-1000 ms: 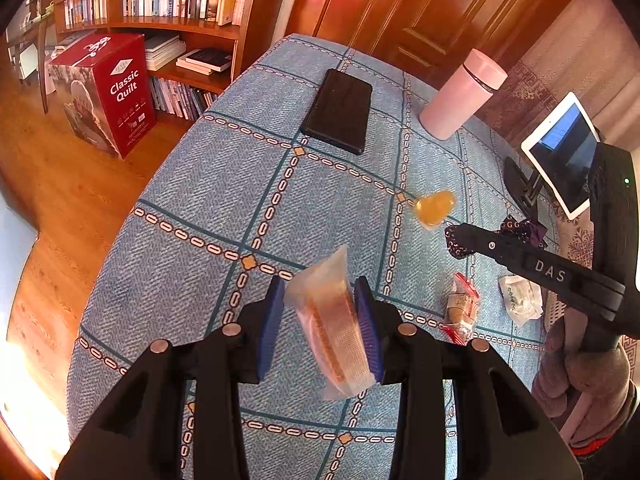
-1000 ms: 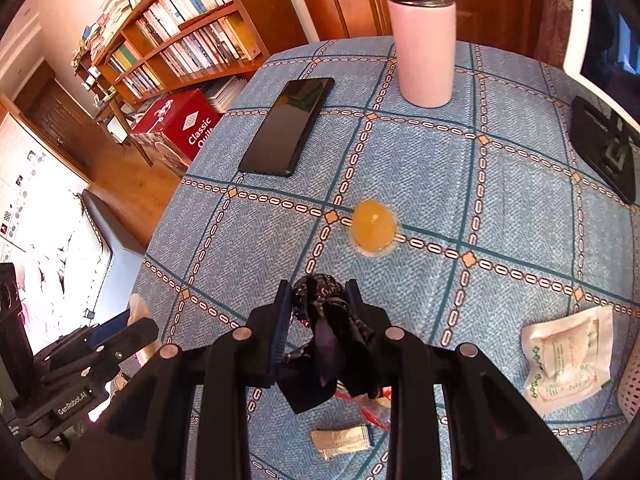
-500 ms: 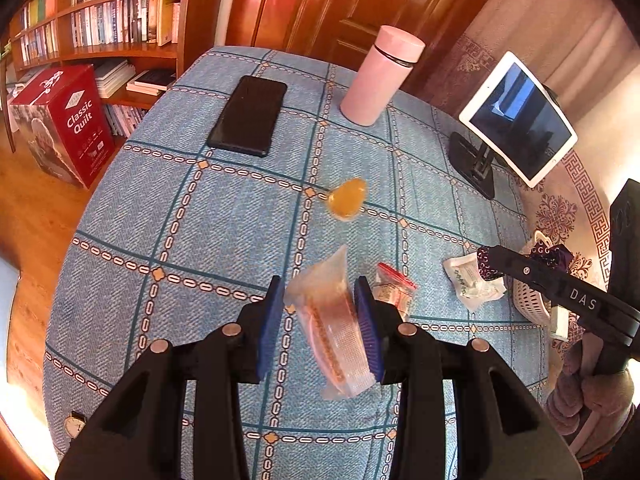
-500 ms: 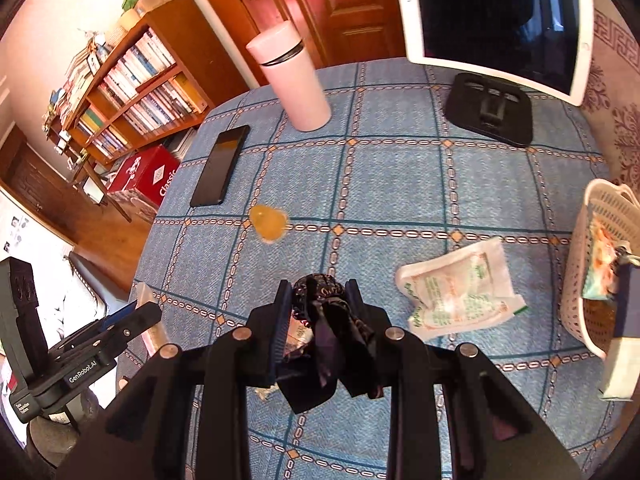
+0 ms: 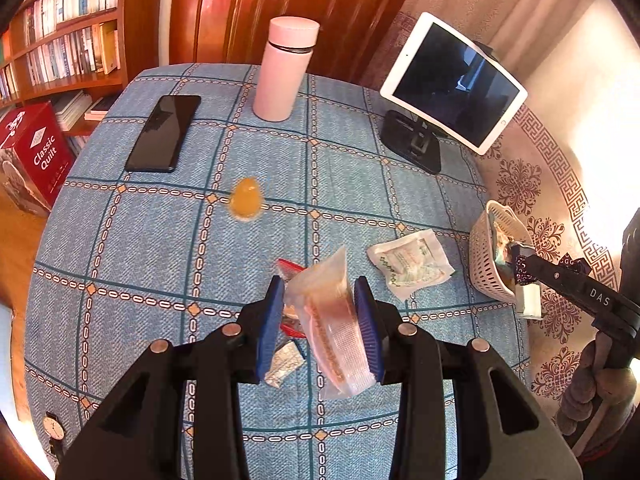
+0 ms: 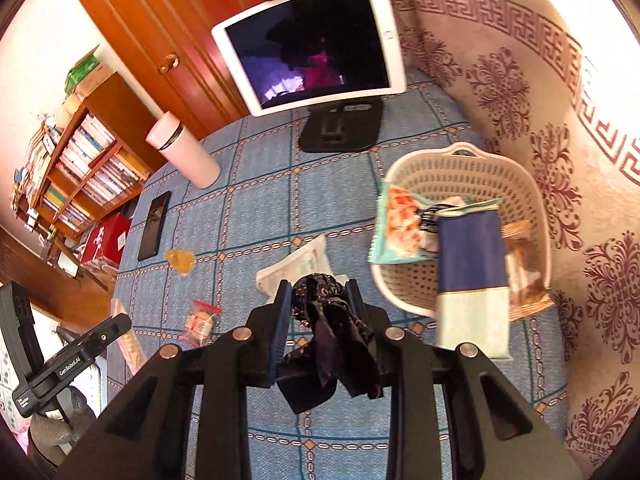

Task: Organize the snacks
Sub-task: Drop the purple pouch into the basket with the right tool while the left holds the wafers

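My left gripper is shut on a clear packet of biscuits, held above the blue tablecloth. My right gripper is shut on a dark purple wrapped snack, just left of the white basket, which holds several snack packs. On the cloth lie a white-green packet, a red-edged packet, a small silver packet and an orange jelly cup. In the left wrist view the right gripper is at the basket.
A pink flask, a black phone and a tablet on a stand stand at the far side. A watch lies near the front left edge. A bookshelf and a red box are beyond the table.
Both grippers have swung right with their snacks. The right gripper has come close to the basket; the left now hovers over the red-edged and silver packets.
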`<state>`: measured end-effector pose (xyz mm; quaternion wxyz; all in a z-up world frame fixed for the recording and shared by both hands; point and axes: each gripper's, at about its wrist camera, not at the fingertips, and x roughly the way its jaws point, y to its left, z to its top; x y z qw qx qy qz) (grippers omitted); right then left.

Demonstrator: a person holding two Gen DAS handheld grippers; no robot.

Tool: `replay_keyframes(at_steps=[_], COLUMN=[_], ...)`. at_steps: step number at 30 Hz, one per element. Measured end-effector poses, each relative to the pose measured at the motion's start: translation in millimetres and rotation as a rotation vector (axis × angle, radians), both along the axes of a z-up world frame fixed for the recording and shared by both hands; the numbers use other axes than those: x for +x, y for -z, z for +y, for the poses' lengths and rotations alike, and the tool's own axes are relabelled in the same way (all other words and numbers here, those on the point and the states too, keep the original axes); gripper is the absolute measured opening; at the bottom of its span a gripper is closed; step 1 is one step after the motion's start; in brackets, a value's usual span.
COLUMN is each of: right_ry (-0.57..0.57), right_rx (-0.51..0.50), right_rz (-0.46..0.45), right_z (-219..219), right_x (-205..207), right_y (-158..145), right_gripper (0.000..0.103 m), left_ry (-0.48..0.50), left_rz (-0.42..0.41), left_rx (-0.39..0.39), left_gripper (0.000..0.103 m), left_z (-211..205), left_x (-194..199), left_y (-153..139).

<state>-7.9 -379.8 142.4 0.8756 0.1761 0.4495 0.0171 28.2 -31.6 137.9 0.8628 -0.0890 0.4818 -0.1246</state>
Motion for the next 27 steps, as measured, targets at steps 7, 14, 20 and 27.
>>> replay_keyframes(at_steps=[7,14,20,27], right_ry=[0.122,0.161,0.130,0.108], right_rx=[0.003,0.017,0.028,0.028], right_rz=[-0.003,0.014,0.039,0.049], right_z=[-70,-105,-105,-103], right_x=[-17,-16,4,28], right_y=[2,14,33,45], right_gripper=[0.028,0.028,0.028,0.028], left_ry=[0.062,0.098,0.107,0.081], left_rz=[-0.008,-0.008,-0.007,-0.003], left_rx=[0.011,0.033,0.054,0.066], left_gripper=[0.037,0.037,0.037,0.037], left_z=[-42,-73,-90,-92], left_x=[-2,-2,-4,-7], left_y=[-7,-9,-11,-14])
